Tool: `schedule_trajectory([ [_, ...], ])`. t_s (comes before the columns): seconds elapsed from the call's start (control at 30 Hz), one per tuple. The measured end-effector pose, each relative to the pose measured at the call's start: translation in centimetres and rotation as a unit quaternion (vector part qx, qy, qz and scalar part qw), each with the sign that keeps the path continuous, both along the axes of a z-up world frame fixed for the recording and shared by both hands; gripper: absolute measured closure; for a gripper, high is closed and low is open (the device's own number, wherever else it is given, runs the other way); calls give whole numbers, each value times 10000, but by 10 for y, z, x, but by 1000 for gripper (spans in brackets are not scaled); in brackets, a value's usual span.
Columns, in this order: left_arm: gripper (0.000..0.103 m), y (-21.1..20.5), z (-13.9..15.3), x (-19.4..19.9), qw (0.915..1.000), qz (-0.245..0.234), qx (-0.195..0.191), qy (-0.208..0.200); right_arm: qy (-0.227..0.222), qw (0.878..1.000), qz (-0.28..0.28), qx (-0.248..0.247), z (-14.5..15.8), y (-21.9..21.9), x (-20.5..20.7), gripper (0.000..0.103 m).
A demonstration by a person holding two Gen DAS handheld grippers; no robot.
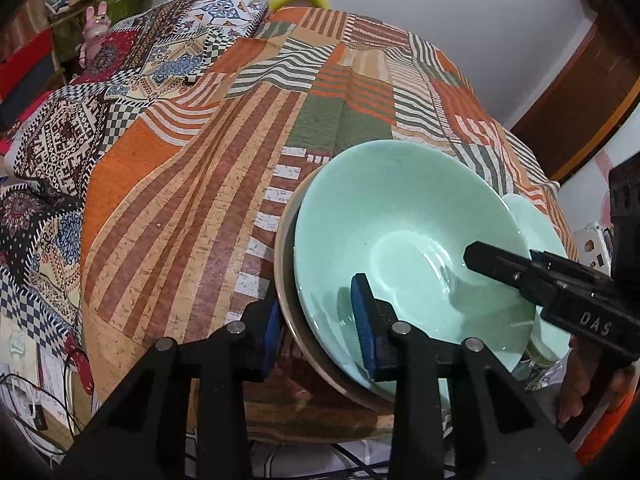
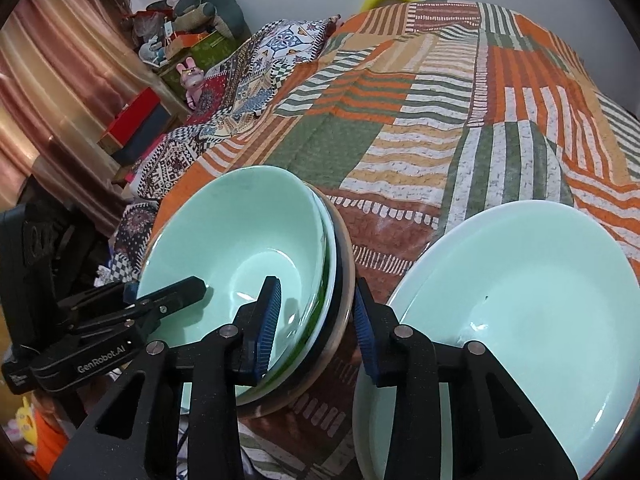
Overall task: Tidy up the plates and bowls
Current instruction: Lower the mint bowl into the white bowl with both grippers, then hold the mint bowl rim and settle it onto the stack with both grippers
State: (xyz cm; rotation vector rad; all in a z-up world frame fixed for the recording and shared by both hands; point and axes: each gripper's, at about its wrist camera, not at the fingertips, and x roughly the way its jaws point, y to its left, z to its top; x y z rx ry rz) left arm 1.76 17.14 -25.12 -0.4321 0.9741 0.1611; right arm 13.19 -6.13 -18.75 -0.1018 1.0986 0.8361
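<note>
- A pale green glazed ceramic bowl (image 1: 400, 240) is sitting nested in a stack of wider dishes; a white rim, a dark rim and a tan outer rim (image 2: 347, 280) are showing beneath it. Nothing is lying inside the bowl.
- The stack is resting near the near edge of the table, which a patchwork striped cloth in orange, green and tan (image 1: 248, 128) is covering.
- Just beside the stack, toward the table's right edge, a pair of pale green shallow plates (image 2: 532, 320) is lying one on the other, empty.
- The bowl is opening upward, tilted slightly; being round, it is showing no long axis.
- The left gripper (image 1: 316, 328) is straddling the stack's rim on its side, one blue pad inside the bowl and one outside, jaws narrow; whether both pads are pressing is unclear.
- The right gripper (image 2: 316, 316) is straddling the opposite rim in the same way, jaws narrow, contact equally unclear.
</note>
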Motion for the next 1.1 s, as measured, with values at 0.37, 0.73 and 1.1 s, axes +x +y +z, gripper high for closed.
schedule_trajectory([
  [0.37,70,-4,8,1,9998,161,75,129,-31,9999,-85,-137,5,0,-1,70],
  [0.73,70,-15,36,-8,9992,171,338,-93,-268,9995,-161,101,30,-6,-9,70],
  [1.1,70,-33,87,-16,9960,109,602,-658,-526,9969,-322,493,63,-24,-15,70],
])
